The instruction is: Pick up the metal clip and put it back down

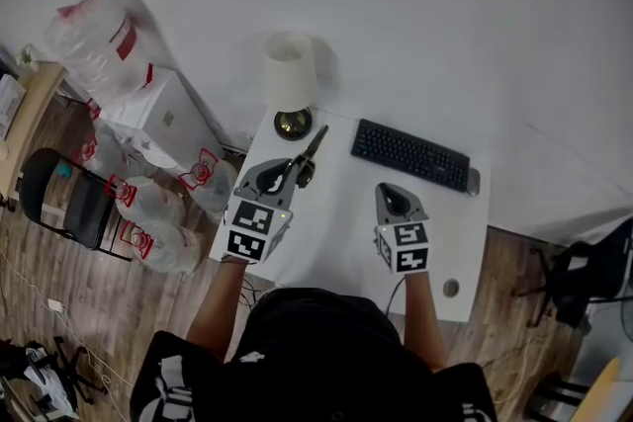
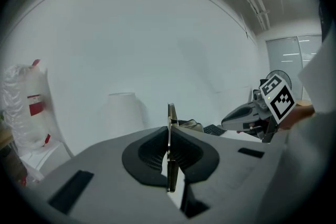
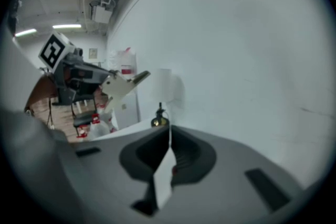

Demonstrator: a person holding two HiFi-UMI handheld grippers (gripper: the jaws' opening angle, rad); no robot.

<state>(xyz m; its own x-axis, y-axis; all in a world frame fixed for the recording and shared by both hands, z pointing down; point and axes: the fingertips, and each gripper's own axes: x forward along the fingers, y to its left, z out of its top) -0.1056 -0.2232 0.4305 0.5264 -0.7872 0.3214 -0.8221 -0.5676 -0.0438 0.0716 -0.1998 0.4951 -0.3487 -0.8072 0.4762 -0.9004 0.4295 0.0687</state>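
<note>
The metal clip (image 1: 309,155) is a long dark clip that sticks out beyond my left gripper (image 1: 293,175), lifted above the white desk (image 1: 331,242) near the lamp. The left gripper is shut on it; in the left gripper view the clip (image 2: 171,134) stands as a thin metal edge squeezed between the pads. My right gripper (image 1: 393,197) hovers over the middle of the desk, jaws shut with nothing in them. In the right gripper view the left gripper (image 3: 113,86) shows with the clip (image 3: 139,77) poking out.
A white-shaded lamp (image 1: 289,79) stands at the desk's far left corner, and a black keyboard (image 1: 410,154) lies at the far right. Beside the desk on the floor are plastic bags (image 1: 94,35), a white box (image 1: 163,119), bottles and a black chair (image 1: 64,198).
</note>
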